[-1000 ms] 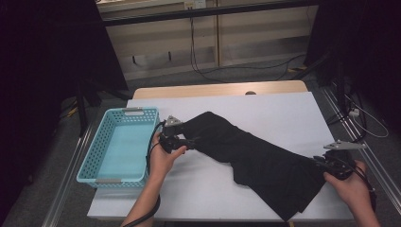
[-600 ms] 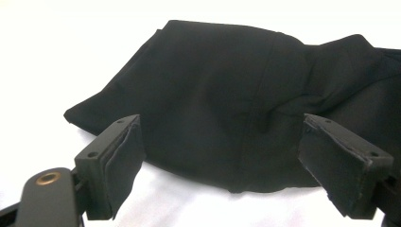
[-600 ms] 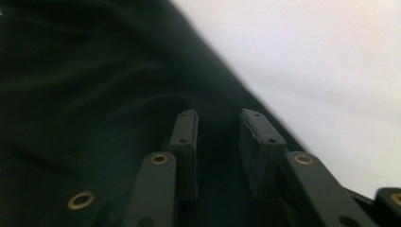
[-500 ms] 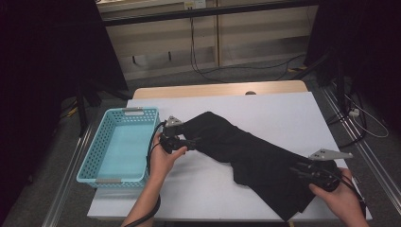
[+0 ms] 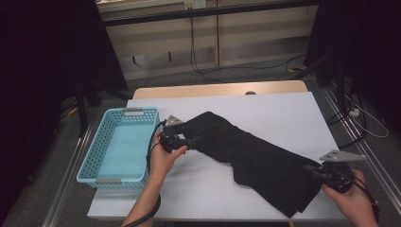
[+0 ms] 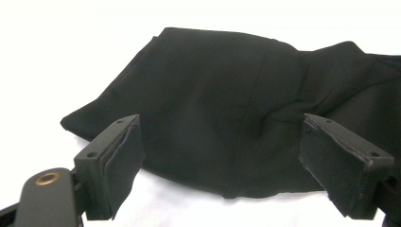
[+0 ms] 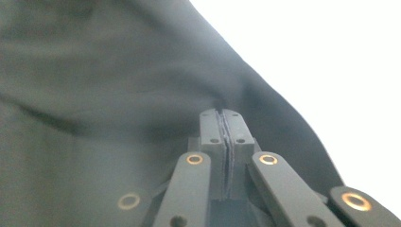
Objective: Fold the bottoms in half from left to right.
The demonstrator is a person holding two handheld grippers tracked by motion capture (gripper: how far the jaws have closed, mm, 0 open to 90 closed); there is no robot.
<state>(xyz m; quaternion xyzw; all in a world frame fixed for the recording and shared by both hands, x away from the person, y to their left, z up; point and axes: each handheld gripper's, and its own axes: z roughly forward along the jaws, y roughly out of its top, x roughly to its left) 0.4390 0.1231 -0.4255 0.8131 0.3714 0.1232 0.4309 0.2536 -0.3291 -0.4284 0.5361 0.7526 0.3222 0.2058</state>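
A black garment (image 5: pixel 255 156) lies stretched slantwise across the white table (image 5: pixel 283 113). My left gripper (image 5: pixel 191 142) rests at the garment's upper left end. In the left gripper view that gripper (image 6: pixel 222 165) stands open, its pads (image 6: pixel 118 156) wide apart on either side of the cloth (image 6: pixel 222 109) and not pressing on it. My right gripper (image 5: pixel 314 171) is at the garment's lower right edge. Its jaws have just closed: in the right gripper view the gripper (image 7: pixel 222 120) is shut, and the cloth (image 7: pixel 118 71) puckers where a fold is pinched at the tips.
A light blue plastic basket (image 5: pixel 85 172) stands at the table's left side, beside my left hand, with nothing visible inside. Bare white tabletop lies behind the garment and in front of its middle. The table's front edge runs close to my right hand.
My right hand first moved in leftward over the garment's lower end, then drew slightly back to the right with its jaws closed on the cloth. My left hand has stayed put.
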